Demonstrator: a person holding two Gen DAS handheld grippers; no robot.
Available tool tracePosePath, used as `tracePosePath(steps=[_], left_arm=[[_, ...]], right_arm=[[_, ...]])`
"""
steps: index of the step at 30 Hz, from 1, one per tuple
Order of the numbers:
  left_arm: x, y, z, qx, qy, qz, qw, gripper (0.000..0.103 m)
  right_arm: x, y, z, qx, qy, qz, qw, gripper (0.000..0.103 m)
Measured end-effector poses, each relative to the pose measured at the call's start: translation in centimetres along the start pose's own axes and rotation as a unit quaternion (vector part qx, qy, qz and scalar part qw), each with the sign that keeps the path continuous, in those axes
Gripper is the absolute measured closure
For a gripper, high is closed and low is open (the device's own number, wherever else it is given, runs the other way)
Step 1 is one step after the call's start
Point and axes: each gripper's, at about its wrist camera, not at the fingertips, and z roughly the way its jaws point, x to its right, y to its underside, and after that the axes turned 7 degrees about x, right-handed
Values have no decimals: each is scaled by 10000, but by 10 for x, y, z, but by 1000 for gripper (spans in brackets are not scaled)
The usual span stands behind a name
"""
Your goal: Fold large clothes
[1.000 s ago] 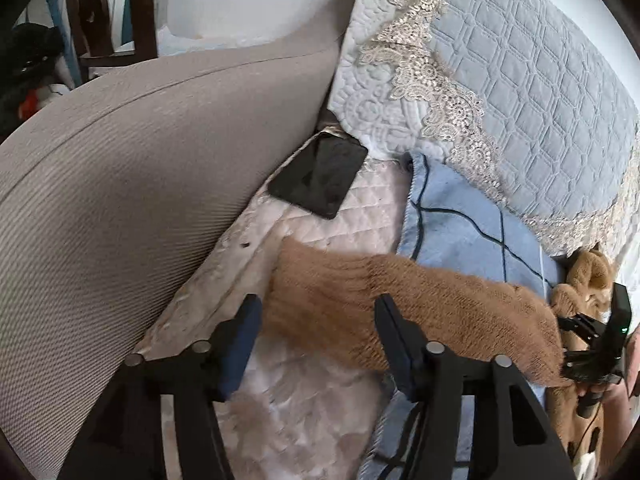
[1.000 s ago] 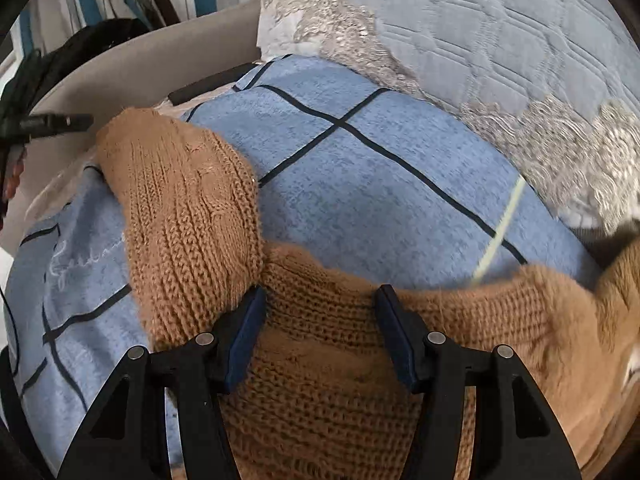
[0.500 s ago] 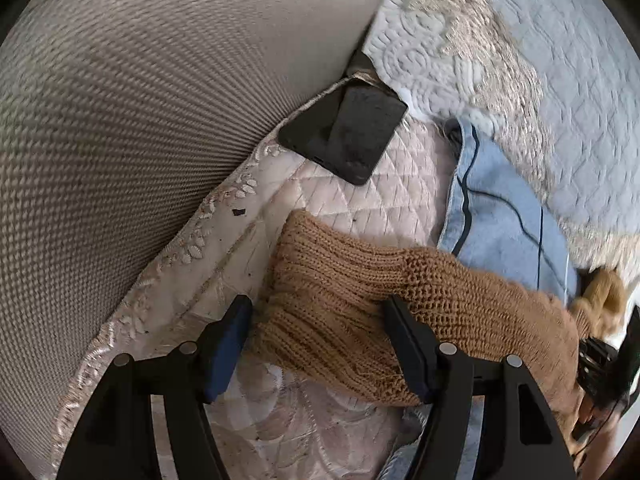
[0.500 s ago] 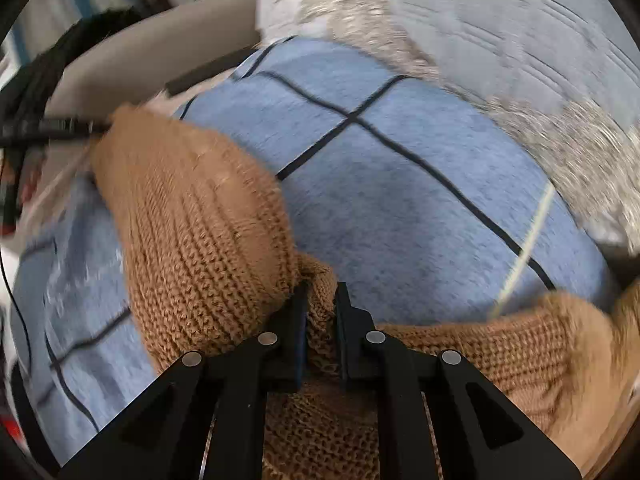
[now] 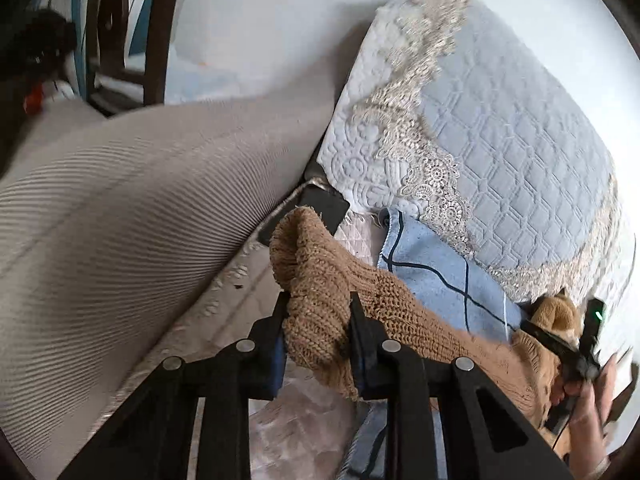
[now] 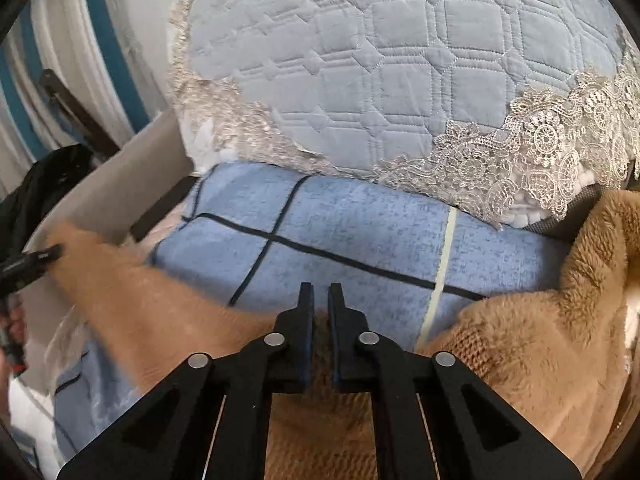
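Your left claw (image 5: pixel 318 330) is closing on the cuff end of the brown knit sweater (image 5: pixel 404 320), with the ribbed sleeve bunched between its jaws and lifted off the sofa seat (image 5: pixel 224 304). Your right claw (image 6: pixel 321 308) is clamped tight on the knit near the sleeve's root. The rest of the sweater sprawls over the blue checked blanket (image 6: pixel 340 232), in front of the quilted lace-trimmed cushion (image 6: pixel 400 80). Expect soft, stretchy, fairly bulky fabric: it will sag between the two holds and stretch if pulled. Grip at the ribbed cuff and seam, where the knit is densest. A dark flat device (image 5: pixel 326 206) lies just behind the cuff; avoid snagging it.
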Motion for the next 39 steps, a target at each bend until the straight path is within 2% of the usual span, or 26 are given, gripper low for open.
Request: tracePosePath(steps=[3, 5, 6, 9, 11, 12, 13, 15, 17, 21, 23, 26, 28, 30, 32, 34, 35, 36, 37, 39], left_arm=[[-5, 19, 12, -315, -82, 143, 9994, 76], [-15, 29, 15, -366, -147, -92, 9992, 75], [-24, 34, 16, -406, -57, -339, 9986, 75], [-37, 42, 8, -295, 115, -639, 9975, 73], [-39, 45, 3, -225, 240, -666, 9972, 72], [-38, 46, 0, -215, 261, -624, 9975, 72], [-37, 46, -3, -206, 255, -576, 9978, 72], [-36, 46, -4, -175, 313, -564, 9978, 72], [-38, 47, -7, -209, 231, -541, 9981, 71], [-48, 54, -6, -329, 227, -783, 9961, 71], [-48, 54, -7, -313, 220, -772, 9963, 71], [-47, 46, -14, -175, 336, -737, 9966, 72], [-48, 40, -21, -53, 412, -719, 9965, 72], [-48, 38, -19, -101, 391, -664, 9970, 72], [-47, 40, -13, -251, 414, -657, 9967, 71], [-44, 43, -9, -348, 298, -629, 9970, 64], [-43, 45, -9, -364, 310, -603, 9970, 53], [-42, 48, -9, -358, 369, -582, 9970, 46], [-42, 49, -11, -353, 386, -558, 9971, 35], [-43, 51, -14, -351, 397, -500, 9973, 29]], right_arm=[[-10, 8, 23, -385, -134, 12, 9992, 103], [-22, 14, 27, -440, 39, -222, 9988, 99], [-25, 16, 26, -469, -11, -232, 9986, 90], [-39, 19, 4, -254, -452, -289, 9982, 85], [-55, 20, -13, -34, -721, -469, 9963, 58], [-64, 22, -18, -45, -938, -519, 9942, 35], [-71, 26, -25, -92, -1090, -574, 9923, 33], [-93, 36, -31, -142, -1293, -767, 9885, 33], [-117, 53, -22, -382, -1254, -1050, 9858, 33], [-158, 78, 23, -879, -526, -1621, 9814, 33], [-160, 80, 31, -885, -348, -1525, 9837, 32], [-150, 65, 24, -1033, -501, -1169, 9865, 31], [-143, 57, 1, -727, -744, -925, 9903, 31], [-142, 56, -16, -374, -940, -878, 9910, 31], [-151, 65, -6, -533, -721, -1170, 9891, 31], [-160, 82, 19, -1097, -578, -1554, 9800, 31], [-162, 82, 19, -1011, -445, -1587, 9811, 31], [-166, 81, 13, -836, -385, -1630, 9823, 31], [-173, 77, 4, -660, -454, -1716, 9819, 31], [-188, 70, -14, -259, -732, -1812, 9804, 31]])
